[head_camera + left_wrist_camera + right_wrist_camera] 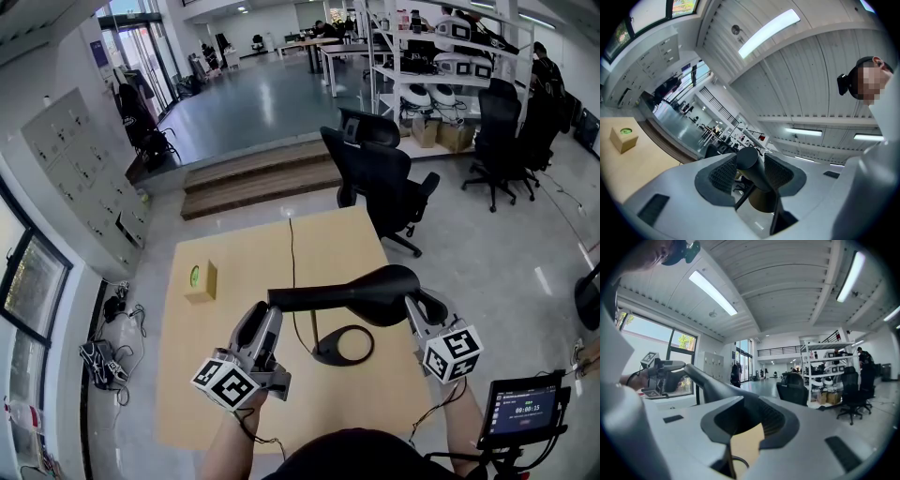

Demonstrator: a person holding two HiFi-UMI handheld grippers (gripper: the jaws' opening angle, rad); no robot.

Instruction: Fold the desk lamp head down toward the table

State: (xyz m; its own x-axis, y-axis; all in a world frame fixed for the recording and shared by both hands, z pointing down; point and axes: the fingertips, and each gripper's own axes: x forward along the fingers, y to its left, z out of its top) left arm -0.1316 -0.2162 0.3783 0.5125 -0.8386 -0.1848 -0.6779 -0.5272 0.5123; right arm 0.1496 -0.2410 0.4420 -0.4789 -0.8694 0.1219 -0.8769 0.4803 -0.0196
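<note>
A wooden table fills the middle of the head view, and the desk lamp is seen standing on it. Its ring base is set flat at about 5 o'clock from the table's middle. The long black lamp head is held roughly level above the base, well clear of the tabletop. Its narrow round end points to 9 o'clock and its broad end to 3 o'clock.

The left gripper is brought in from 7 o'clock. In its own view the two ribbed pads are pressed against the round narrow end of the head, one on each side. The right gripper is placed at the broad end, at 3 o'clock from the base. Its jaws are seen pinching that end, with the head running away from them towards the other gripper.

A small cardboard box with a green mark on top is seen at 9 o'clock, near the table's left edge and well apart from the lamp. A thin dark cord is laid from the base towards 12 o'clock, up to the far edge.
</note>
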